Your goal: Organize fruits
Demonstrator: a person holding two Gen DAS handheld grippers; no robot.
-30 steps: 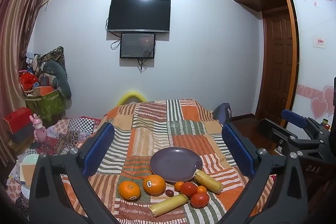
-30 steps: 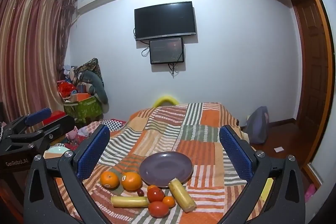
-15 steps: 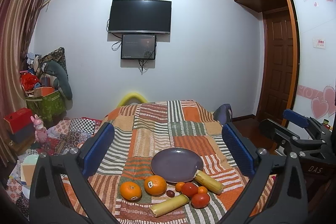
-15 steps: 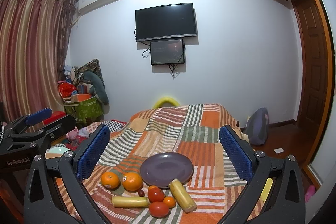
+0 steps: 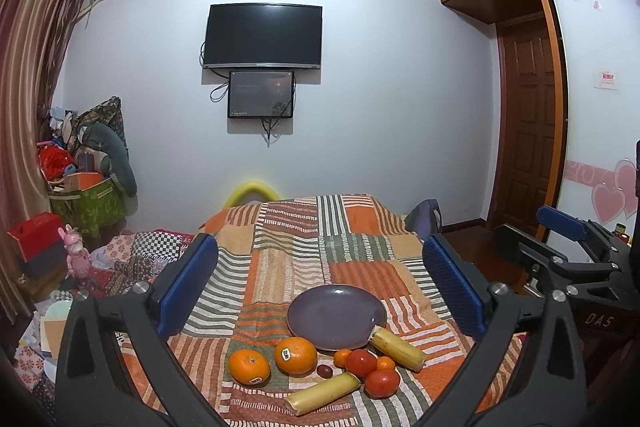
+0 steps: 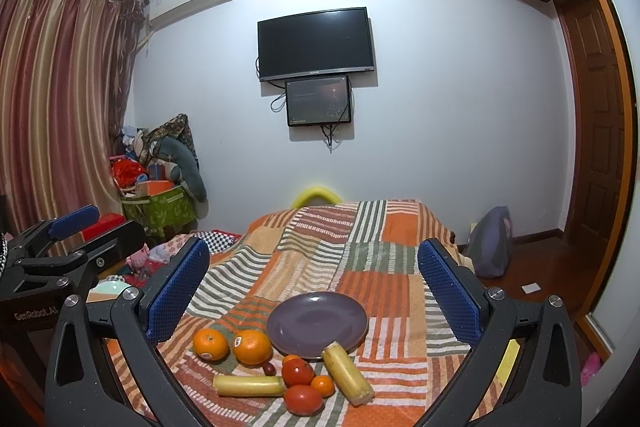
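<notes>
An empty purple plate [image 5: 336, 317] [image 6: 317, 323] lies on a striped patchwork cloth [image 5: 304, 259]. In front of it lie two oranges [image 5: 296, 355] [image 6: 252, 347], two red tomatoes [image 5: 382, 383] [image 6: 303, 399], small tangerines [image 5: 343, 357], a dark grape [image 5: 324, 371] and two yellow sticks [image 5: 322, 393] [image 6: 348, 373]. My left gripper [image 5: 320, 283] is open and empty, raised behind the fruit. My right gripper [image 6: 312, 287] is open and empty, also raised. Each gripper shows at the edge of the other's view.
The cloth covers a table [image 6: 360, 227] that runs to the far wall. Boxes and clutter [image 5: 80, 195] stand at the left, curtains [image 6: 60, 107] beyond. A bag [image 6: 490, 243] sits on the floor at the right, near a wooden door [image 5: 528, 131].
Both views have shifted slightly; the fruit and plate sit a little higher and to the right in the frames. Nothing was taken hold of.
</notes>
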